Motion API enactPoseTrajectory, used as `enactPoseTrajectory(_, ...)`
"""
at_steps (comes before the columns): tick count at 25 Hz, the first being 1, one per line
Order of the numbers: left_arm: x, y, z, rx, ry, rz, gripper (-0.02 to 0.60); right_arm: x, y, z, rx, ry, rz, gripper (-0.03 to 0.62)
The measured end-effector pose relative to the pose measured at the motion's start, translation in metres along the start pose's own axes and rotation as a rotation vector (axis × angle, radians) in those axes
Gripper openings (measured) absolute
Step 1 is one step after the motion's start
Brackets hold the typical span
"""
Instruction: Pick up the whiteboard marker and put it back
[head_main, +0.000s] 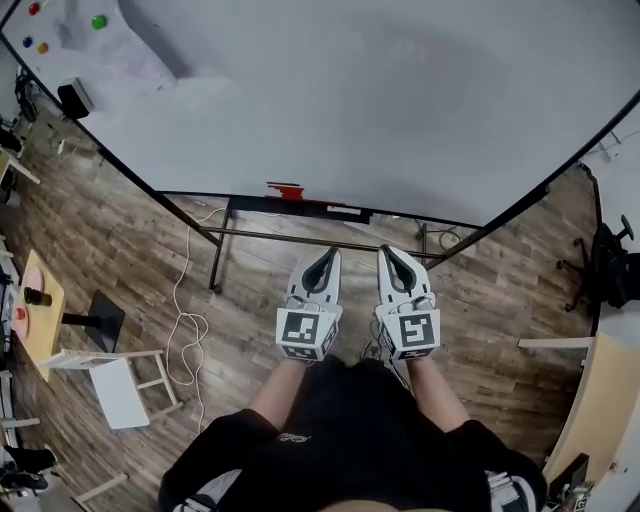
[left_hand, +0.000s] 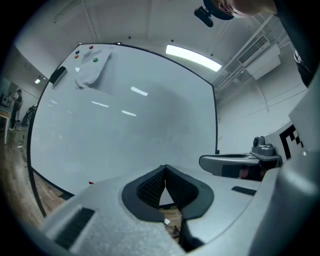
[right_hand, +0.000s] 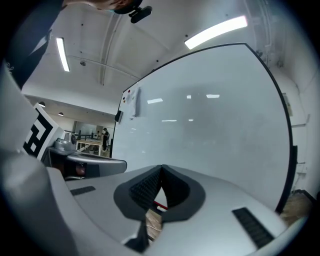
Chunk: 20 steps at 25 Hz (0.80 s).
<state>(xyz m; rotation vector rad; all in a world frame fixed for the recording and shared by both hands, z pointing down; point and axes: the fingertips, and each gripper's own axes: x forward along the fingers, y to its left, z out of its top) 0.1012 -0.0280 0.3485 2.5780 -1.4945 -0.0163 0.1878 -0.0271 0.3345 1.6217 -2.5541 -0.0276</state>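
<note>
Red, likely the whiteboard marker (head_main: 285, 190), rests at the whiteboard's (head_main: 350, 100) lower edge. Left gripper (head_main: 330, 257) and right gripper (head_main: 388, 251), both pressed together and empty, hang well short of it. Reaching in and spreading one comes next.

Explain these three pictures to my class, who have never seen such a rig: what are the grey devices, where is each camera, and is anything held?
There is no robot here. A person holds a clamp in each hand: the left gripper and the right gripper. The wide picture comes from a camera on the person's head, looking down. The other two come from cameras riding on the grippers. Both pairs of jaws are closed on nothing. Ahead stands a whiteboard. A small red item, possibly the marker, lies on its tray.
</note>
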Motion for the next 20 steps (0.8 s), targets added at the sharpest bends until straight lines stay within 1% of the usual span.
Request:
enactPoseTrajectory(6, 0.014, -0.016, 0.009, 0.006, -0.012, -0.013, 0.007, -0.009, -0.016, 0.009, -0.009, -0.026, -0.003, 0.003)
enactPoseTrajectory(10, 0.025, -0.03, 0.007, 0.018, -0.005, -0.033, 0.006, -0.021, -0.03, 0.008, -0.02, -0.028, -0.016, 0.003)
enactPoseTrajectory(14, 0.036, -0.05, 0.004, 0.011, 0.003, -0.065, 0.008, -0.031, -0.045, 0.008, -0.022, -0.032, -0.03, 0.003)
enactPoseTrajectory(17, 0.044, -0.06, 0.004, 0.01, 0.0, -0.08, 0.007, -0.034, -0.052, 0.008, -0.047, -0.039, -0.029, 0.003)
enactPoseTrajectory(20, 0.05, -0.065, 0.004, 0.009, 0.003, -0.087, 0.007, -0.037, -0.059, 0.008, -0.034, -0.026, -0.045, 0.003)
